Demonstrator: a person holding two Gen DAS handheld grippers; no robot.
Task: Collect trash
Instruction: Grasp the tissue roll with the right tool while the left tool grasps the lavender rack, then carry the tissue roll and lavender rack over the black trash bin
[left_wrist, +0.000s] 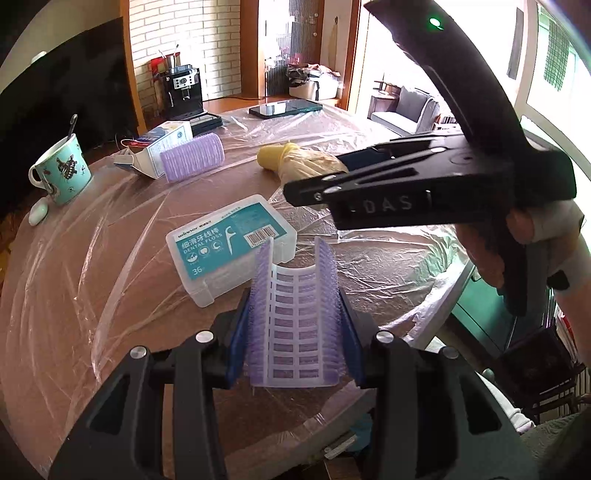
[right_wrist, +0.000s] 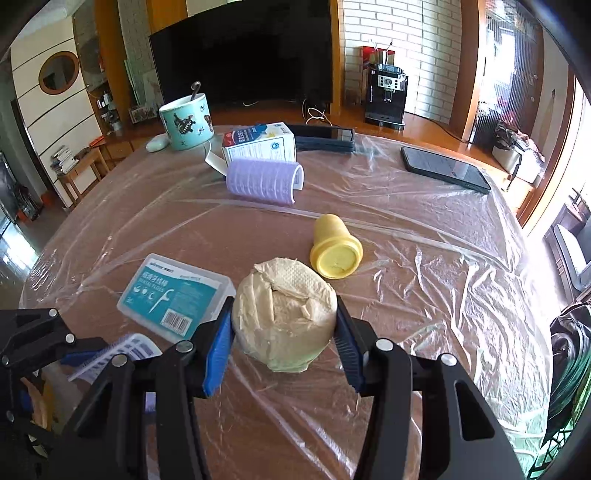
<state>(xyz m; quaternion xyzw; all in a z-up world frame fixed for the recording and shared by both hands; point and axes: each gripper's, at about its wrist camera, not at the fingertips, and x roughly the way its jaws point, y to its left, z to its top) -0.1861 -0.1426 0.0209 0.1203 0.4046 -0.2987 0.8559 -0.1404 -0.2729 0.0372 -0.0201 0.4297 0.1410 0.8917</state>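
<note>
From the left wrist view we see our left gripper (left_wrist: 295, 314) clamped on a split purple hair roller (left_wrist: 295, 317), its white slotted inside facing up; the right wrist view catches only that roller's edge (right_wrist: 122, 350) at the lower left. The right wrist view alone shows plainly what our right gripper (right_wrist: 284, 325) holds: a crumpled cream tissue wad (right_wrist: 284, 314) squeezed between the blue pads (right_wrist: 218, 343), just above the plastic-covered table (right_wrist: 424, 295). From the left, the right gripper (left_wrist: 406, 184) hides most of that wad (left_wrist: 314, 164).

Around us lie a dental floss box (right_wrist: 173, 299) just left of the wad, a yellow cup (right_wrist: 334, 247) tipped on its side just beyond it, a second purple roller (right_wrist: 262, 181), a carton (right_wrist: 258, 142), a teal mug (right_wrist: 186, 122) and a phone (right_wrist: 445, 168).

A bare hand (left_wrist: 517, 236) grips the right gripper's handle, reaching across above the table from the right.
</note>
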